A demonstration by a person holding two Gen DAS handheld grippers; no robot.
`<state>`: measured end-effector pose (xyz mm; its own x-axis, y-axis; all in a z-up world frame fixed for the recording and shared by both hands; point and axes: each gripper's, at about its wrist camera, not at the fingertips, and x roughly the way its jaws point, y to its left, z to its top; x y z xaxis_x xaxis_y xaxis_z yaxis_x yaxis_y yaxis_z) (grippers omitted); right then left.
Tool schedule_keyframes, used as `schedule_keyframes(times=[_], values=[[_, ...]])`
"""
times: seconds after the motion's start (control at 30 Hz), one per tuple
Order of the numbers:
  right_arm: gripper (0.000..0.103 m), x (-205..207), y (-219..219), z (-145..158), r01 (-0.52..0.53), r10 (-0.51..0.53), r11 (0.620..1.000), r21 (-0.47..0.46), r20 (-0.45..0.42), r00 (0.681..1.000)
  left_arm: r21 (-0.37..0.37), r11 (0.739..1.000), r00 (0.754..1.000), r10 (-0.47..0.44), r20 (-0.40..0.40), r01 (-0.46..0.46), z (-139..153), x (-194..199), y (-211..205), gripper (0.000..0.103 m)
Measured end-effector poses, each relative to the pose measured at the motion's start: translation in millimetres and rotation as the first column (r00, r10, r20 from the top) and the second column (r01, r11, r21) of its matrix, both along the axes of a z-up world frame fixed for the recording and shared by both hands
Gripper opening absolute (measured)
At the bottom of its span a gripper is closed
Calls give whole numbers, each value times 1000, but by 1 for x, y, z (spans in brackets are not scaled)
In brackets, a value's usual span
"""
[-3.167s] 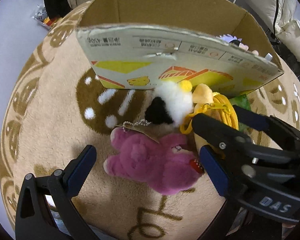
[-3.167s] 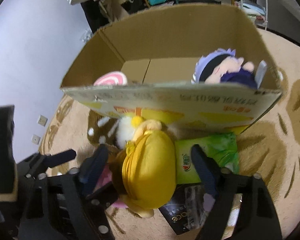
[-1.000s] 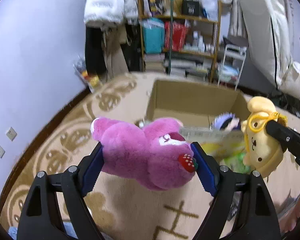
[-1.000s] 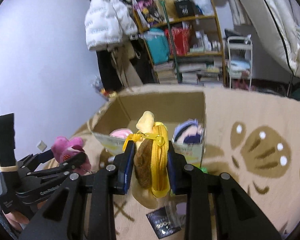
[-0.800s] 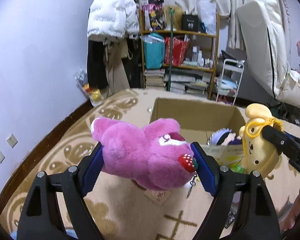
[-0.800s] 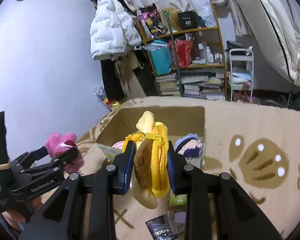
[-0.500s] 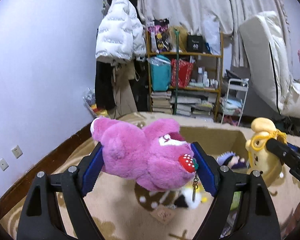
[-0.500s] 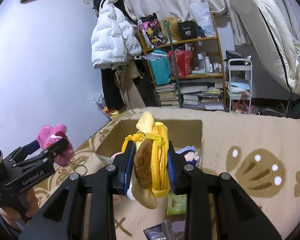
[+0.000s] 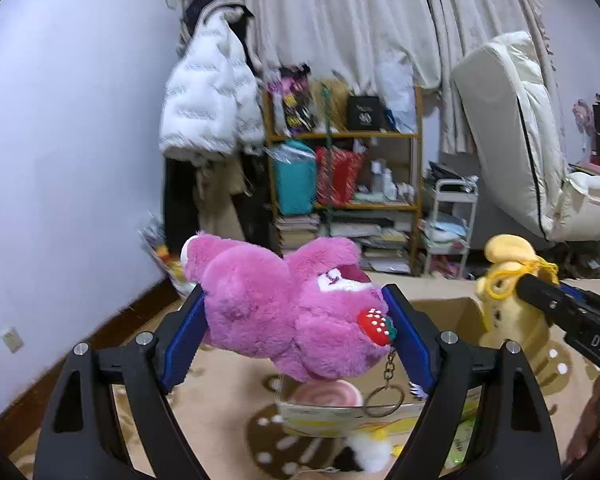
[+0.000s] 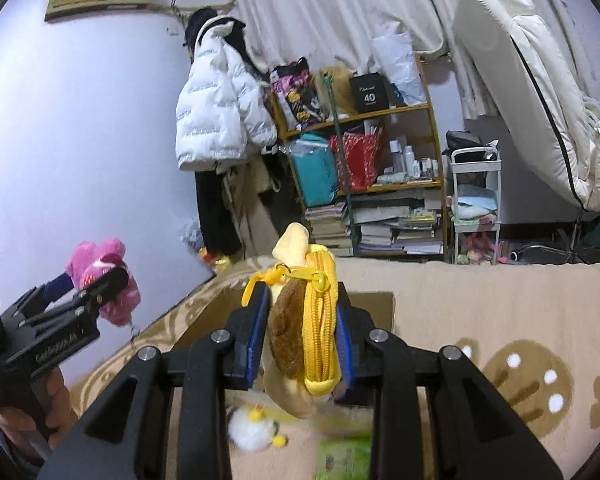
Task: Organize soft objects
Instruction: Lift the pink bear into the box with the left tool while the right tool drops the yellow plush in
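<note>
Between each pair of jaws, a soft toy is gripped.
Pink bear (image 9: 288, 312) squashes lightly; yellow pouch (image 10: 304, 332) pinches flat, cardboard box (image 9: 440, 312) beyond.

Both views are evenly lit by cool indoor light with a bluish-violet cast, strongest on the wall (image 9: 60, 128) at nine to ten o'clock. No lamp or window shows; the light seems to come from overhead, since shadows under things are soft and faint. There is no hard glare; the white jacket (image 10: 216, 116) and the pale curtain (image 9: 340, 20) are bright but keep their folds. Fisheye distortion bends the shelf (image 10: 360, 120) and the floor line, and black vignette fills the corners. The left wrist view is smeared by motion around twelve o'clock. In the right wrist view the floor items at six o'clock are blurred, while the nearby gripper (image 10: 300, 332) stays sharp.
</note>
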<state>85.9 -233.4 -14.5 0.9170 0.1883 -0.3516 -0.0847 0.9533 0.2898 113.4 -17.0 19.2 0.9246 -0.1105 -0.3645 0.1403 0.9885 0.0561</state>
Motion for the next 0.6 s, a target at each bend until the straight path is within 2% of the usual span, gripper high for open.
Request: schedule_keyframes(times=[0.3, 0.6], values=[[32, 28, 9, -21, -35, 32, 998, -46, -60, 998, 35, 999, 994, -25, -102, 29, -27, 44, -20, 84], [35, 43, 13, -40, -69, 63, 997, -41, -126, 990, 29, 999, 984, -37, -176, 43, -44, 58, -25, 85]])
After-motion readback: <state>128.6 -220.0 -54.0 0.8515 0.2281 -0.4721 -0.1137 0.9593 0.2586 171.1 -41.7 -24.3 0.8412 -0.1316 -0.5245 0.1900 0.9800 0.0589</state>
